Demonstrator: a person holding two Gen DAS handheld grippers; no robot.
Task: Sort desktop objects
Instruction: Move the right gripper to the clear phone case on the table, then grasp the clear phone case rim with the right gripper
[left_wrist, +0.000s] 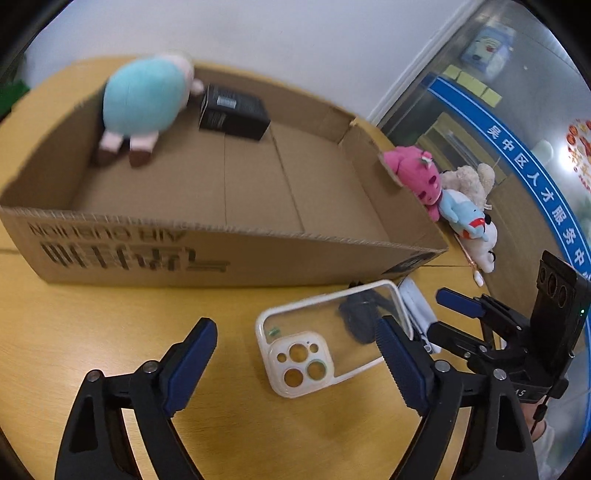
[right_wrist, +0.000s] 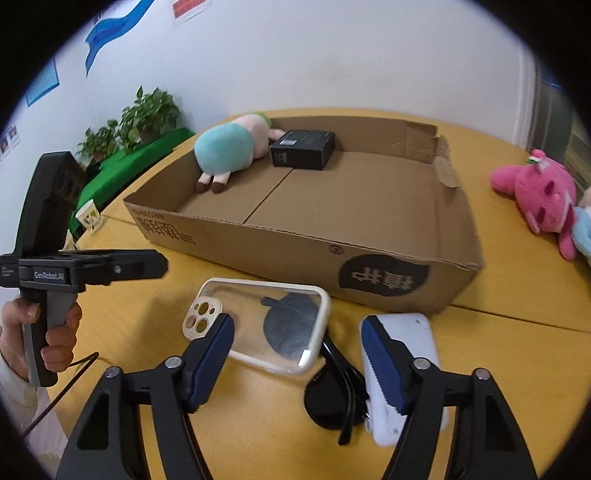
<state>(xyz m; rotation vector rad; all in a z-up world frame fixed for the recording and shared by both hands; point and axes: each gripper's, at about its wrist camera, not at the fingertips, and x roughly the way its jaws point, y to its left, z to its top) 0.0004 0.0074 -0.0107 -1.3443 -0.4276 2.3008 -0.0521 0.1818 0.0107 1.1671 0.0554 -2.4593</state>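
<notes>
The clear phone case lay flat on the worktop, just in front of the cardboard box and not yet in it. A pair of dark sunglasses lay partly under the case's end, and a white device rested just beside them, also in front of the box. Inside the box, at its far end, a teal plush toy and a small black carton were already stowed. Beside the box's end wall, a pink plush and two more soft toys lay on the worktop, unsorted.

The left tongs stood spread, their blue pads either side of the case's camera-hole end without pressing on it. The right tongs were also spread, one pad at the case's near edge, the other over the white device, pinching nothing.

The step in hand looked like the approach to a pick among these small items. The next move likely called for settling on one object, since case, sunglasses and device overlapped; the thin case would need its edges pinched before lifting it over the box wall.
</notes>
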